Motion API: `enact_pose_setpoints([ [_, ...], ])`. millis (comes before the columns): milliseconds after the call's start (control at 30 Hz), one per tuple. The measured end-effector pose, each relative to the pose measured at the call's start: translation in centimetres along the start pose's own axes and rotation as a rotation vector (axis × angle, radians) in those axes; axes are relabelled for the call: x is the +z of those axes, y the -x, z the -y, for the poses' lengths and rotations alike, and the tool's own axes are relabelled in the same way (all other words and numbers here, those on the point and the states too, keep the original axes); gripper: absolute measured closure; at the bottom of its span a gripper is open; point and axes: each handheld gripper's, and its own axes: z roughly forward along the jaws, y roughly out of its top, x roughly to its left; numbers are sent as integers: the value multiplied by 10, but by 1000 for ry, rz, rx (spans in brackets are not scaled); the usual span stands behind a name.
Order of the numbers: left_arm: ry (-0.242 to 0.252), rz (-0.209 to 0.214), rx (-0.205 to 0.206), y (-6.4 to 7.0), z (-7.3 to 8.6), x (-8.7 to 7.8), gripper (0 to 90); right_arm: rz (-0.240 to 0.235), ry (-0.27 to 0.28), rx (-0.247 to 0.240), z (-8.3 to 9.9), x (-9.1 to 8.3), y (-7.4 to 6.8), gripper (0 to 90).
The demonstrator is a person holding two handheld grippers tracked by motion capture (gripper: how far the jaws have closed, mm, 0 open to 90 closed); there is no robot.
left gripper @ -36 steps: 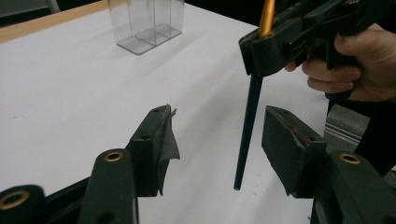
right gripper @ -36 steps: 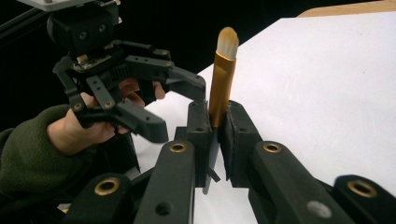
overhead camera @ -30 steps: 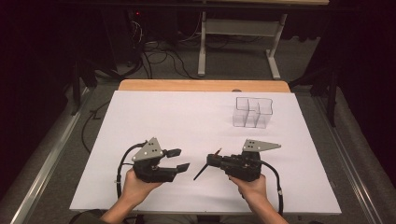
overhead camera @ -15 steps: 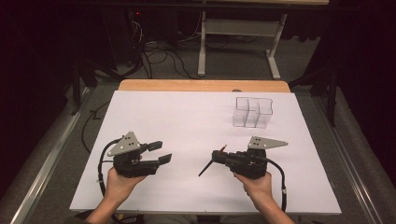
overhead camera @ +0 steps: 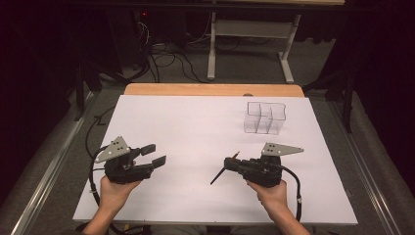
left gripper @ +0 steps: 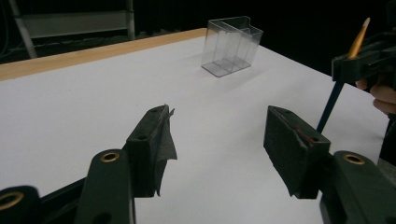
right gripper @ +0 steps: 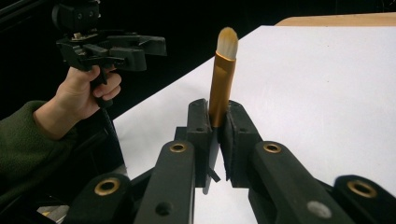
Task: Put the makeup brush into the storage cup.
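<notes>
My right gripper (overhead camera: 229,163) is shut on a makeup brush (overhead camera: 218,176) near the table's front, right of centre. The brush (right gripper: 223,74) has a gold ferrule and pale bristles that stick up past the jaws, and its dark handle (left gripper: 332,100) slants down toward the white sheet. My left gripper (overhead camera: 154,153) is held at the front left, open, with nothing between its jaws. In the left gripper view its gripper (left gripper: 217,121) faces a clear plastic organizer (left gripper: 231,44) and the right gripper (left gripper: 369,58). The organizer (overhead camera: 264,117) stands empty at the back right.
A white sheet (overhead camera: 195,127) covers the table, with a strip of wooden edge (overhead camera: 210,89) along the far side. Metal rails run down both sides. Cables and a table frame (overhead camera: 249,44) lie on the dark floor behind. The left hand (right gripper: 88,93) and green sleeve are at the left.
My left gripper has moved left, away from the right gripper, and stays open. The right gripper, still shut on the brush, has hardly shifted.
</notes>
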Motion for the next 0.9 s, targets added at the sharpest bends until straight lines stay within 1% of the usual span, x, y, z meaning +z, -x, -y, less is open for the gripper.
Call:
enact_pose_setpoints([
  [267,18,-36,-35,-11,8,-10,414,12,-8,1,0,-2,1,843],
  [367,21,-48,-41,-15,10,-11,413,17,-12,-1,-1,-4,2,843],
  [467,20,-49,-49,-18,13,-11,403,22,-18,-3,-1,-5,3,843],
  [567,10,-59,-45,-20,15,-10,391,28,-20,-4,-1,-7,4,842],
  [700,16,-75,-48,-22,17,-10,380,38,-24,-4,-1,-9,6,843],
  [900,5,-95,-56,-26,21,-8,373,49,-26,-3,-2,-14,8,843],
])
